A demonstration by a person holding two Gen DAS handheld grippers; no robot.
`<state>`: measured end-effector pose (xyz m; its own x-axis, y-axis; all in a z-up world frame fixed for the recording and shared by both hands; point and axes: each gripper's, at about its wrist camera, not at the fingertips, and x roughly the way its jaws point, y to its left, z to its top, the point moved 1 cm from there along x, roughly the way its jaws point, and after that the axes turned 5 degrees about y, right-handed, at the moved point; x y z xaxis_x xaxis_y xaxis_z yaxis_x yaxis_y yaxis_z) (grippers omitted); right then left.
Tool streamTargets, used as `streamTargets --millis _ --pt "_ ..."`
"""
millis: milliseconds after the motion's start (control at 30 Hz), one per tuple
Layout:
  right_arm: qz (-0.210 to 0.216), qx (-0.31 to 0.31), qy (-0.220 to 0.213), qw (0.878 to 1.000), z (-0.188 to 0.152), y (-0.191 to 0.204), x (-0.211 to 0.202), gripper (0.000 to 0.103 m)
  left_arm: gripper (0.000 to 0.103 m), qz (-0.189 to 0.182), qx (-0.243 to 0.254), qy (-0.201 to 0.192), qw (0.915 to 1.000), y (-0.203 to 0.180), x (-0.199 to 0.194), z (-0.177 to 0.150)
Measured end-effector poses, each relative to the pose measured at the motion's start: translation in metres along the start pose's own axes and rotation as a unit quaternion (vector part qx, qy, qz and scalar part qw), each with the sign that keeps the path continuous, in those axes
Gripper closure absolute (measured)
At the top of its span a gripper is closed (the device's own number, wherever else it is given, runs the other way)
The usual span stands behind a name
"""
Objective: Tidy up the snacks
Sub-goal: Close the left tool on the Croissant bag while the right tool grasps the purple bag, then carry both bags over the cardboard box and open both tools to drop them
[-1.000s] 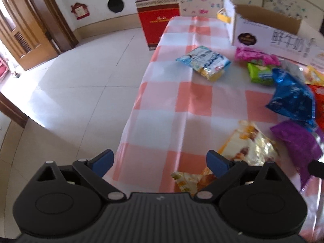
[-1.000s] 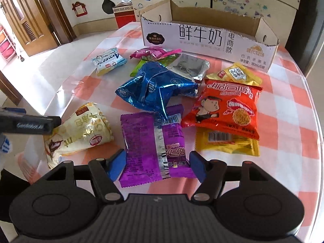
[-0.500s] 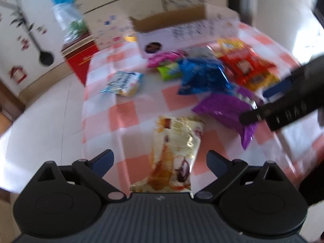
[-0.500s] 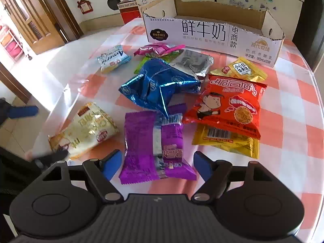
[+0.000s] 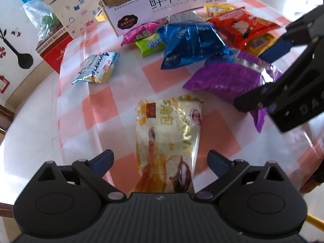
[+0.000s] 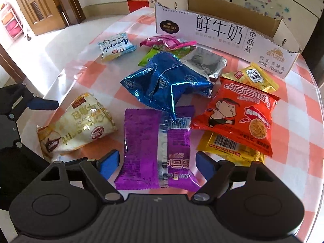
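**Snacks spread on a checked table**

A checked tablecloth (image 6: 299,109) covered the table, with an open cardboard box (image 6: 222,32) at the far side and snack packets lying loose before it. The left gripper (image 5: 160,160) hung with jaws apart over a yellow bread packet (image 5: 168,133), seemingly not touching it. The right gripper (image 6: 156,163) was opening, its fingers either side of a purple packet (image 6: 145,141). A blue bag (image 6: 164,81) lay just beyond.
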<state>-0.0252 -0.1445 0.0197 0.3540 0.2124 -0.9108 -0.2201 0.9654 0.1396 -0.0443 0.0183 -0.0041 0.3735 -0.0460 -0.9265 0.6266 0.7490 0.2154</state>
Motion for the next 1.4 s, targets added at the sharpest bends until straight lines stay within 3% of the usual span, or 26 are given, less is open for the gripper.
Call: streamTargets --millis 167,400,667,767,833,933,1267,1400 --pt "-0.014 -0.014 0.009 1.000 0.003 0.005 0.009 0.016 0.000 0.005 0.012 -0.005 0.9999 -0.002 0.002 0.001" --pt "-0.021 -0.017 0.019 0.999 0.004 0.005 0.017 0.016 0.000 -0.042 -0.050 0.019 0.9977 0.016 0.011 0.001" --pt "-0.031 -0.021 0.013 0.999 0.005 0.007 0.019 0.021 0.000 -0.026 -0.033 0.006 0.9991 0.008 0.007 -0.001" --pt "-0.034 -0.024 0.009 0.999 0.004 0.007 0.016 0.029 0.013 -0.043 -0.034 0.002 0.9985 0.007 0.004 -0.002" --pt "-0.029 -0.022 0.009 0.999 0.003 0.005 0.014 0.031 0.031 -0.074 -0.050 0.003 0.9960 0.010 0.001 -0.002" --pt "-0.021 -0.020 0.008 1.000 0.000 0.003 0.011 0.032 0.048 -0.078 -0.049 -0.004 0.9957 0.007 -0.003 -0.004" --pt "-0.005 -0.030 -0.012 0.999 -0.010 0.002 -0.012 0.032 0.051 -0.048 -0.057 -0.024 0.9969 0.009 -0.022 -0.008" --pt "0.001 -0.041 -0.026 0.999 -0.013 0.004 -0.023 0.032 0.051 -0.020 -0.032 -0.040 0.9985 0.005 -0.035 -0.008"
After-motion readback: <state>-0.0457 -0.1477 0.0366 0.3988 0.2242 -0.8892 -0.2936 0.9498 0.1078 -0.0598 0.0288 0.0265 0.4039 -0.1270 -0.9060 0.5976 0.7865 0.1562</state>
